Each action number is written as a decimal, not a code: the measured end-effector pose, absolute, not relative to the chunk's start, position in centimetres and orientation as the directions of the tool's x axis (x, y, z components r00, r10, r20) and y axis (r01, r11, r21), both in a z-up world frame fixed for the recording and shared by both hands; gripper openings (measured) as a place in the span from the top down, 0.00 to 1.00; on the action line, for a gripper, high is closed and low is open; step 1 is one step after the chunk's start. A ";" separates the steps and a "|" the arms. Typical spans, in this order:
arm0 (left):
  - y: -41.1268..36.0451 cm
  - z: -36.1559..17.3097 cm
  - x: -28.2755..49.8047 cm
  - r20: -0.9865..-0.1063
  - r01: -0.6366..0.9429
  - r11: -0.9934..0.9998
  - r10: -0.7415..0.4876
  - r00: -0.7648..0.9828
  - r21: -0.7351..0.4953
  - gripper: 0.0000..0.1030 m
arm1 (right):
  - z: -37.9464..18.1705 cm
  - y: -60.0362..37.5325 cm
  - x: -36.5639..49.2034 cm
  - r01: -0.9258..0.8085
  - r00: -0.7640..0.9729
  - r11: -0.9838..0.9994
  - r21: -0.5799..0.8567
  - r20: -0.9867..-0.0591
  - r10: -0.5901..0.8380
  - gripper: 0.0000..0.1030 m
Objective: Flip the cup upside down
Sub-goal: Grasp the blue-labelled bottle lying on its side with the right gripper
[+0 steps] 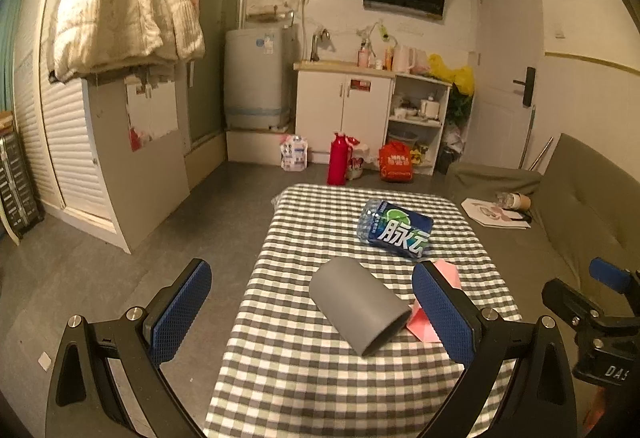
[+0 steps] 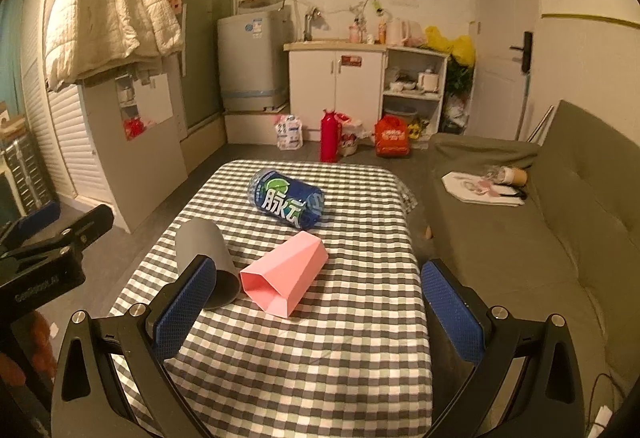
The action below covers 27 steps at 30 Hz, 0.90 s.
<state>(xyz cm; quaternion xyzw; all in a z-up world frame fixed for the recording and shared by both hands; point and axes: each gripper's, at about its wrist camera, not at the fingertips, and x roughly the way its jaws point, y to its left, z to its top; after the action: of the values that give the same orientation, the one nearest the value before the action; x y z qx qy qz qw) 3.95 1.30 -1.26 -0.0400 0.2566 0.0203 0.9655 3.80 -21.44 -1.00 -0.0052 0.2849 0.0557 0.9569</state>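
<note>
- A smooth grey cylindrical cup (image 1: 359,305) lies on its side on the grey-and-white checked tablecloth (image 1: 304,374), its open mouth turned toward the near right and its closed base pointing away to the left.
- A pale pink faceted cup (image 2: 285,274) lies on its side just beside the grey one, its angular open mouth facing the near edge of the table; in the right wrist view the two rims sit close together, and I cannot tell whether they touch.
- Farther back on the cloth lies a blue-labelled plastic drink bottle (image 2: 288,203), also on its side, well apart from both cups.
- The left gripper (image 1: 316,312) hangs over the near left part of the table with its blue-padded fingers (image 1: 182,312) spread wide; the grey cup lies between them in that view, untouched.
- The right gripper (image 2: 320,312) has its fingers wide apart too, holding nothing, with the pink cup lying ahead between them.
- A grey-green sofa (image 2: 520,238) stands along the right of the table, with a white flat paper item (image 2: 478,190) resting on its seat.
- A red bottle (image 2: 329,136) stands upright on the floor beyond the table.
</note>
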 end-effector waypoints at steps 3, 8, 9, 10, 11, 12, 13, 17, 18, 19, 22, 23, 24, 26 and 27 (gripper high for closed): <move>1.7 -2.4 6.4 -0.568 -0.062 0.996 0.016 0.823 -0.062 0.00 | -1.2 -21.7 5.9 -0.137 0.817 0.990 0.029 -0.563 0.129 0.00; 1.7 -4.1 8.9 -0.643 -0.068 0.998 0.054 0.764 0.003 0.00 | -2.6 -21.0 10.8 -0.265 0.758 0.963 -0.049 -0.627 0.177 0.00; 1.7 -4.4 9.3 -0.650 -0.065 0.998 0.064 0.757 0.023 0.00 | -3.1 -20.7 11.9 -0.297 0.740 0.953 -0.062 -0.645 0.189 0.00; 1.8 -4.7 9.6 -0.655 -0.062 0.997 0.075 0.752 0.042 0.00 | -3.4 -20.5 12.8 -0.316 0.735 0.945 -0.082 -0.651 0.189 0.00; 1.9 -5.0 10.0 -0.658 -0.061 0.997 0.079 0.749 0.051 0.00 | -3.8 -20.2 14.1 -0.339 0.729 0.934 -0.109 -0.659 0.187 0.00; 2.0 -5.2 10.4 -0.664 -0.057 0.997 0.076 0.744 0.051 0.00 | -4.0 -19.9 14.9 -0.351 0.724 0.929 -0.118 -0.663 0.189 0.00; 2.4 -5.5 10.9 -0.671 -0.057 0.998 0.067 0.738 0.037 0.00 | -4.2 -19.6 16.3 -0.364 0.716 0.923 -0.126 -0.672 0.190 0.00; 3.9 -5.6 14.8 -0.696 -0.119 0.992 0.058 0.716 -0.040 0.00 | -4.9 -18.9 21.1 -0.405 0.674 0.909 -0.097 -0.703 0.225 0.00; 4.0 -5.5 15.7 -0.701 -0.129 0.990 0.057 0.711 -0.051 0.00 | -5.1 -18.6 22.0 -0.412 0.665 0.906 -0.098 -0.712 0.226 0.00; 4.3 -5.5 16.7 -0.706 -0.137 0.989 0.052 0.706 -0.064 0.00 | -5.5 -18.0 23.3 -0.425 0.652 0.899 -0.104 -0.725 0.224 0.00; 4.5 -5.8 17.5 -0.708 -0.140 0.987 0.047 0.704 -0.074 0.00 | -6.4 -16.4 25.5 -0.465 0.604 0.879 -0.104 -0.763 0.229 0.00; 4.4 -6.2 17.6 -0.712 -0.129 0.989 0.044 0.701 -0.066 0.00 | -6.8 -15.9 26.3 -0.477 0.592 0.872 -0.111 -0.773 0.226 0.00; 4.2 -6.4 17.8 -0.718 -0.121 0.991 0.048 0.694 -0.051 0.00 | -7.3 -15.6 27.0 -0.486 0.585 0.866 -0.120 -0.781 0.219 0.00; 4.0 -7.0 18.3 -0.731 -0.112 0.994 0.074 0.679 -0.003 0.00 | -7.9 -14.9 28.3 -0.496 0.578 0.856 -0.144 -0.790 0.202 0.03; 4.0 -7.2 18.3 -0.733 -0.112 0.994 0.086 0.674 0.013 0.00 | -8.2 -14.6 29.0 -0.504 0.566 0.853 -0.136 -0.798 0.207 0.04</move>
<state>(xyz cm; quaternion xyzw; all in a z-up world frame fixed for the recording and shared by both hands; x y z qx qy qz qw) 18.30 3.99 -7.17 -0.0165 0.3999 0.0540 0.9148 29.02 -14.58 -8.22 -0.1775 0.4183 0.2049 0.8669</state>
